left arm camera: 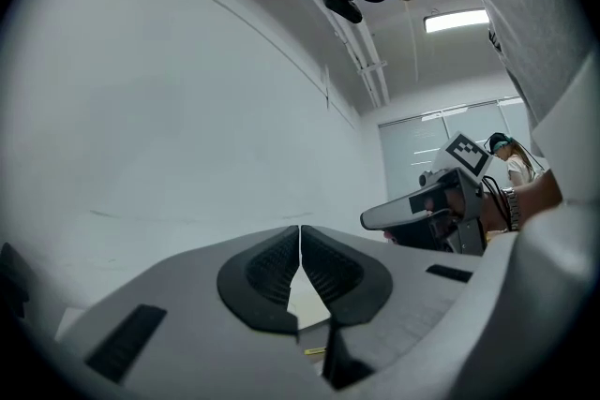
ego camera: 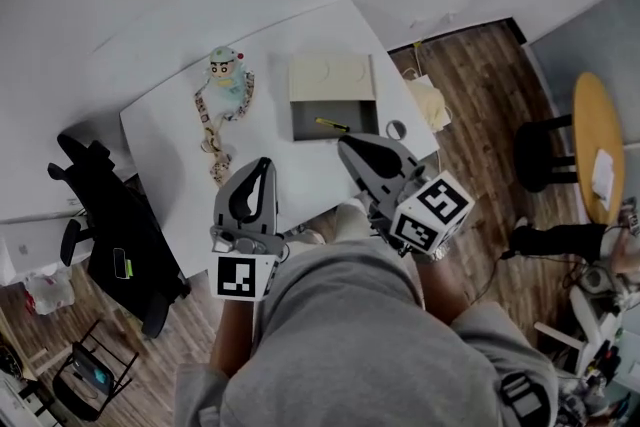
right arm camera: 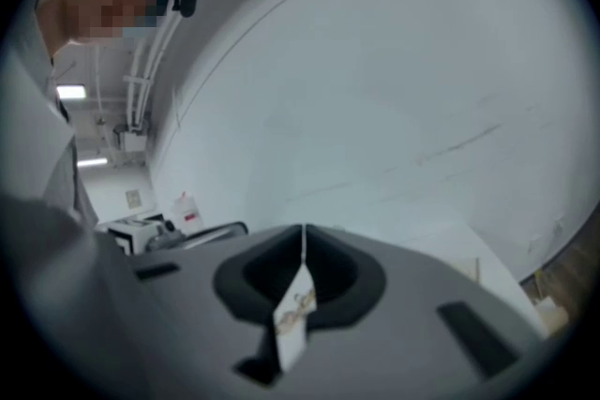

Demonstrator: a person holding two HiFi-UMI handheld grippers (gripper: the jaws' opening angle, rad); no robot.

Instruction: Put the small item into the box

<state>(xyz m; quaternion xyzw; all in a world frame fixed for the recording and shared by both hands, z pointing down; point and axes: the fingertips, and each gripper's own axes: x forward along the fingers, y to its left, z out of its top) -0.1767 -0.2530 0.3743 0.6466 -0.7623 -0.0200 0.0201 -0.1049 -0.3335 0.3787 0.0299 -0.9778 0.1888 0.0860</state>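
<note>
A white table (ego camera: 170,140) stands on a wood floor by a pale wall. The task looks finished: the small item (ego camera: 332,125), a thin yellow sliver, lies inside the open box (ego camera: 310,131), whose lid is folded back. The left tool (ego camera: 264,165) and right tool (ego camera: 346,145) hang above the table's near side, each with jaws pressed together on nothing. Nothing obvious is left to do.

— Site category?
— Office or lab room.
— Supporting items?
— White table (ego camera: 170,155); black swivel chair (ego camera: 110,215) off its left edge; plank floor (ego camera: 480,85); round wooden table (ego camera: 597,140) with black stool (ego camera: 535,155) beside it.
— Overhead?
— Strip light (left arm camera: 455,21) and exposed pipes (left arm camera: 366,70) on a white ceiling; plain white walls.
</note>
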